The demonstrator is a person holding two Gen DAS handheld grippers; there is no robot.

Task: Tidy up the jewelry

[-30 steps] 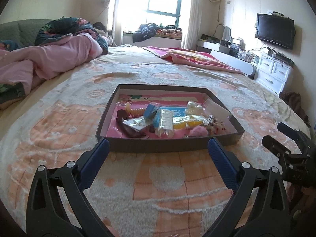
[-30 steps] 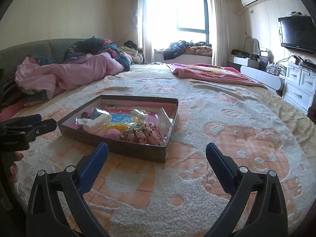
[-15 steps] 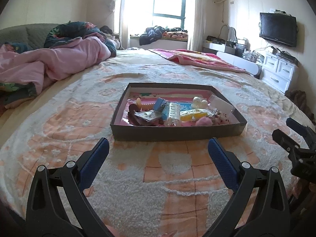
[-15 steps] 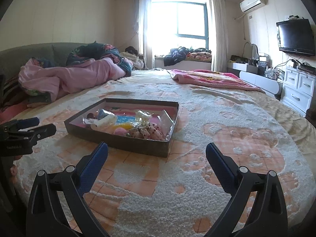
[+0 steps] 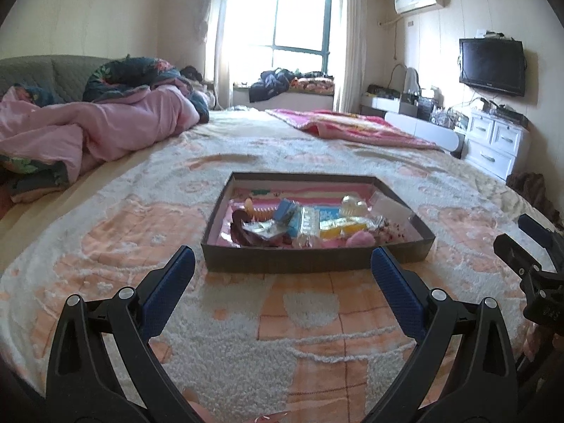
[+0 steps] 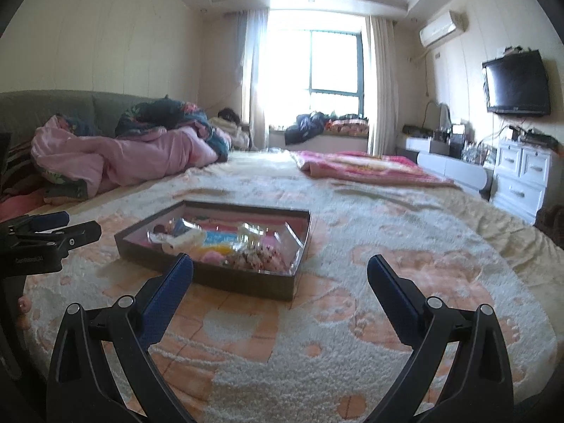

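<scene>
A shallow dark box (image 5: 313, 264) with a pink lining lies on the bed's fluffy blanket; it also shows in the right wrist view (image 6: 246, 283). Inside lie several small items: a blue packet (image 5: 286, 210), a yellow piece (image 5: 347, 228), a pink pompom (image 5: 360, 238), clear bags and a dark hair piece (image 5: 243, 230). My left gripper (image 5: 280, 262) is open and empty, just short of the box's near wall. My right gripper (image 6: 280, 269) is open and empty, to the right of the box and short of its corner. Each gripper shows at the edge of the other's view.
The peach and white blanket (image 5: 310, 320) covers the bed around the box. A pink quilt (image 5: 105, 130) is heaped at the far left and a red blanket (image 5: 349, 127) at the far right. White drawers (image 5: 493, 144) and a TV (image 5: 491, 67) stand beyond the right edge.
Both grippers have pulled back and tilted up, so the box looks smaller and more of the room shows. Both stay open. The items in the box have not moved.
</scene>
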